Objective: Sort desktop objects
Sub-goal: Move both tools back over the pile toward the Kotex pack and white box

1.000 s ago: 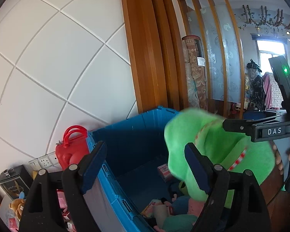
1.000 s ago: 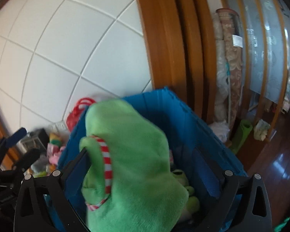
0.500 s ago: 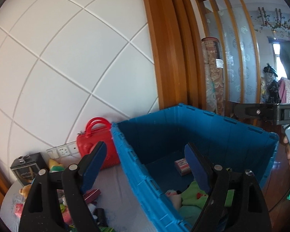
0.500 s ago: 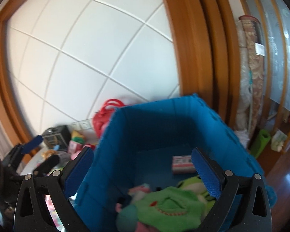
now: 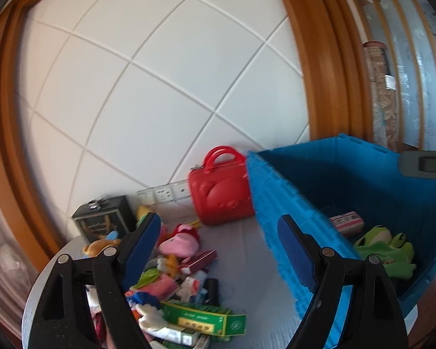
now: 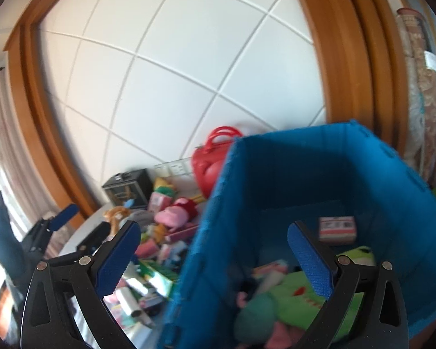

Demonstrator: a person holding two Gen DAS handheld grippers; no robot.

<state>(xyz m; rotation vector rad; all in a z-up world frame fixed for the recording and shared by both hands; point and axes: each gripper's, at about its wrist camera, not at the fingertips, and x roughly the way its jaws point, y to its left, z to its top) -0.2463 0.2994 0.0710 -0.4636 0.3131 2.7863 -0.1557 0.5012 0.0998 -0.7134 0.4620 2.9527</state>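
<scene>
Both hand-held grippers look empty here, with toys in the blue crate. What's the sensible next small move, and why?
Probably bring the left hand-held gripper down onto the pink plush toy. Its jaws are open and empty, the green plush lies in the blue crate, and a pile remains unsorted on the table.

Blue ribbed crate (image 5: 279, 203) containing a bright green plush (image 6: 293, 299) with red markings and a small red-and-white box (image 6: 337, 228). Glossy red handbag (image 5: 221, 197), black tin (image 5: 101, 221) with pale lettering, pink plush (image 5: 178, 241) and green carton (image 5: 200, 318) with a yellow label, on a grey tabletop (image 5: 244, 256). White wall panels (image 5: 160, 87) with grey seams, framed in orange-brown wood; gripper pads (image 6: 117, 254) blue on black frames.
</scene>
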